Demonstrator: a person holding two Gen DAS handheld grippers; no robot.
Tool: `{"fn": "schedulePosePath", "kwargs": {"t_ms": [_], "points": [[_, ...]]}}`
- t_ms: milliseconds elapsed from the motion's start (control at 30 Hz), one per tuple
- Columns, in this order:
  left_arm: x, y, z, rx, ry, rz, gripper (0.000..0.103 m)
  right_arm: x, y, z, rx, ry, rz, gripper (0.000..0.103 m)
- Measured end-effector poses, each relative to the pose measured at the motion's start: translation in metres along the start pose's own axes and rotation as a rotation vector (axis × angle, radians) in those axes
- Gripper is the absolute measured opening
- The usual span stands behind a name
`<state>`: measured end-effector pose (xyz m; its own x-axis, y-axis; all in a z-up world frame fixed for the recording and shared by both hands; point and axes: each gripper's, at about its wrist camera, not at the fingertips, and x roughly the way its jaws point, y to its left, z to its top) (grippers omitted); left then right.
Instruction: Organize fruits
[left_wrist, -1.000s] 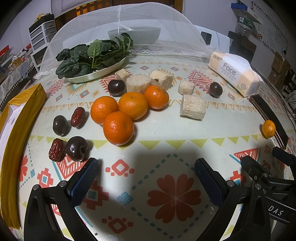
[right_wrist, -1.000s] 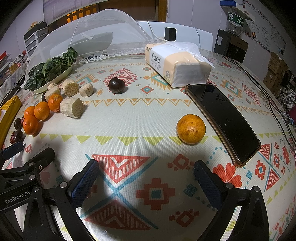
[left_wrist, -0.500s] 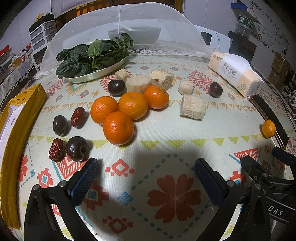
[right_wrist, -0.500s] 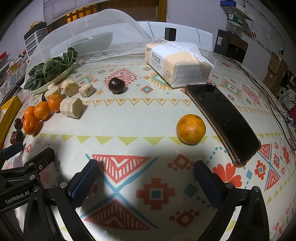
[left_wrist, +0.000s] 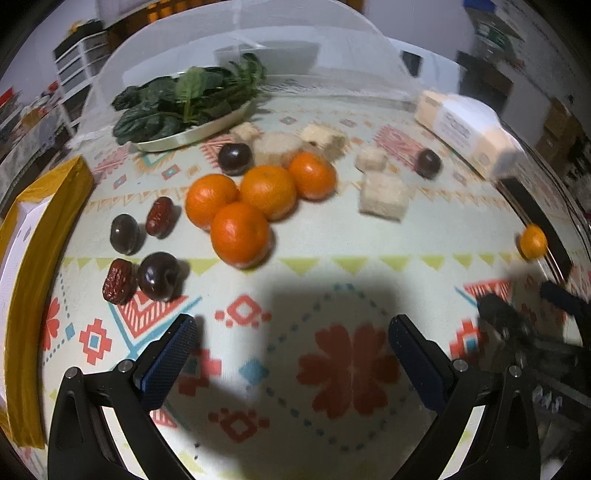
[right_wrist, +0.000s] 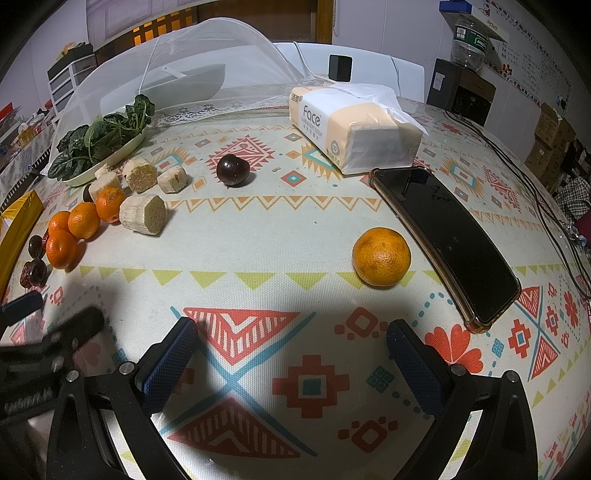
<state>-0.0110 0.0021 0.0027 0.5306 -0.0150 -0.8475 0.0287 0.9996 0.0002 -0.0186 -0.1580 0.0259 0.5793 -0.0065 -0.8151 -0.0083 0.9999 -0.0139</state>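
While apart from cluster, lone orange (right_wrist: 381, 257) round, dimpled, bright.

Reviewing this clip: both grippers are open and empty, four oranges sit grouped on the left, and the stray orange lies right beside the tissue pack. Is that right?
Not quite. The stray orange lies beside the phone, well apart from the tissue pack, as the right wrist view shows. The rest holds: the left gripper and right gripper are open and empty, and four oranges sit grouped on the left.

Lone orange (right_wrist: 381, 256) beside phone (right_wrist: 447, 236)
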Motion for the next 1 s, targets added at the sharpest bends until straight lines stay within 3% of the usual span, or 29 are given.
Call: {"fn": "schedulePosePath", "kwargs": {"t_ms": [200,367,500,633,733,867,1000], "points": [[-0.005,0.001,-0.011,0.076,0.005,-0.051,0.103,-0.004,-0.007,0.002,0.080,0.039,0.026,0.103],[-0.018,0.000,-0.028,0.108,0.007,-0.093,0.103,0.001,0.004,0.004,0.050,0.080,-0.029,0.103],[-0.034,0.023,-0.038,0.016,0.024,-0.226,0.103,-0.001,0.002,0.002,0.064,0.067,-0.038,0.103],[-0.060,0.052,-0.047,-0.059,0.000,-0.321,0.090,-0.004,0.001,0.001,0.088,0.050,-0.054,0.101],[-0.096,0.079,-0.050,-0.077,-0.079,-0.335,0.090,-0.029,-0.003,-0.004,0.134,-0.043,-0.076,0.099],[-0.174,0.119,-0.054,-0.080,-0.293,-0.303,0.090,-0.087,-0.004,-0.007,0.161,-0.194,-0.090,0.099],[-0.242,0.151,-0.051,-0.099,-0.450,-0.311,0.090,-0.145,-0.002,-0.006,0.175,-0.297,-0.057,0.100]]}}
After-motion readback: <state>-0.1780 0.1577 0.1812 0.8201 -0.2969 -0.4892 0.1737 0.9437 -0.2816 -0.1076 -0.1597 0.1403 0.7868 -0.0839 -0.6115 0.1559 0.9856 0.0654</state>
